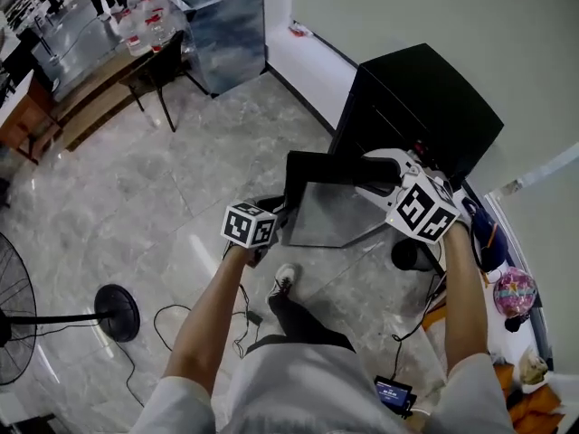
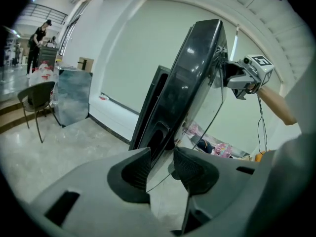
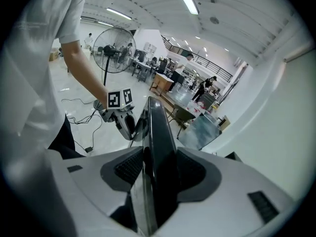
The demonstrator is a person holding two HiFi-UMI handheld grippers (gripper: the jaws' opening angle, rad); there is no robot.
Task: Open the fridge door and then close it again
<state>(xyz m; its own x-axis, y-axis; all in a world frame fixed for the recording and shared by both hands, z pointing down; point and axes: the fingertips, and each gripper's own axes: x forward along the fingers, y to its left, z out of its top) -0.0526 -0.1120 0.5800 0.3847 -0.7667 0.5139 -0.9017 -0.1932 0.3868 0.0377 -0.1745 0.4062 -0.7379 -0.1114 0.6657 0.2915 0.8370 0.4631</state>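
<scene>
A small black fridge [image 1: 425,98] stands against the wall, and its door [image 1: 326,208] is swung out over the floor. My left gripper [image 1: 274,215] is at the door's free edge. In the left gripper view that gripper [image 2: 161,169] has the door [image 2: 192,73] between its pads, beside the handle recess. My right gripper [image 1: 369,174] sits on the door's top edge nearer the fridge. In the right gripper view the door panel [image 3: 160,132] fills the gap of the right gripper [image 3: 160,169], with both pads against it. Each gripper shows in the other's view: the right [image 2: 232,75], the left [image 3: 131,127].
A standing fan [image 1: 18,306] and loose cables [image 1: 172,319] lie on the marble floor at my left. A chair [image 1: 158,70], a table with bottles [image 1: 145,16] and a wrapped crate [image 1: 226,30] stand further back. A black cylinder [image 1: 412,256] and a pink ball [image 1: 514,292] sit right of the door.
</scene>
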